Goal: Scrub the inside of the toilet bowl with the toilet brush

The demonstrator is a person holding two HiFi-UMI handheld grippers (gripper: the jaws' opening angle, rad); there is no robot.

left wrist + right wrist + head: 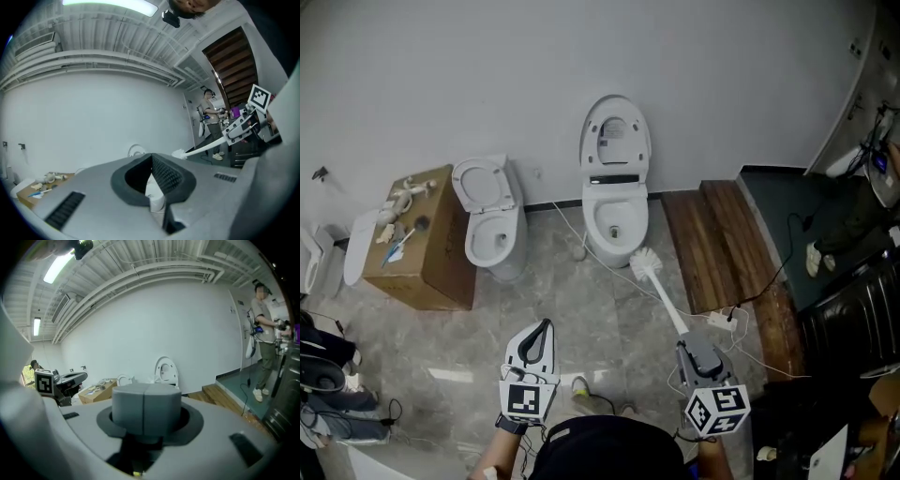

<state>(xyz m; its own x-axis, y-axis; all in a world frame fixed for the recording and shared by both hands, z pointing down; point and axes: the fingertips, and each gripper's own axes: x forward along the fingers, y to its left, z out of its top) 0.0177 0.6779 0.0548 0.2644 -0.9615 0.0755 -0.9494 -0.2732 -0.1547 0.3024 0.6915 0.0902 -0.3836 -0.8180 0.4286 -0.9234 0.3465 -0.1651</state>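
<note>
Now right gripper's (691, 348) toilet brush (662, 293) ends beside toilet bowl (593, 221).

This is a bare test room or workshop, not a real bathroom. A large toilet (615, 202) and a small toilet (492, 230) stand unplumbed against a plain white wall (487, 75). Around them are a cardboard box (427, 244), loose cables (773, 272) on the tiled floor (562, 309), and wooden planks (717, 239). Exposed ceiling pipes (140, 275) run overhead.

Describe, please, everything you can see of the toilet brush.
The toilet brush is white: a round bristly head on a long, straight, plastic-looking handle. The right hand-held gripper is shut on the handle's near end, holding it slanted, head forward beside the front of the larger toilet, outside the bowl. Contact there is unclear.
</note>
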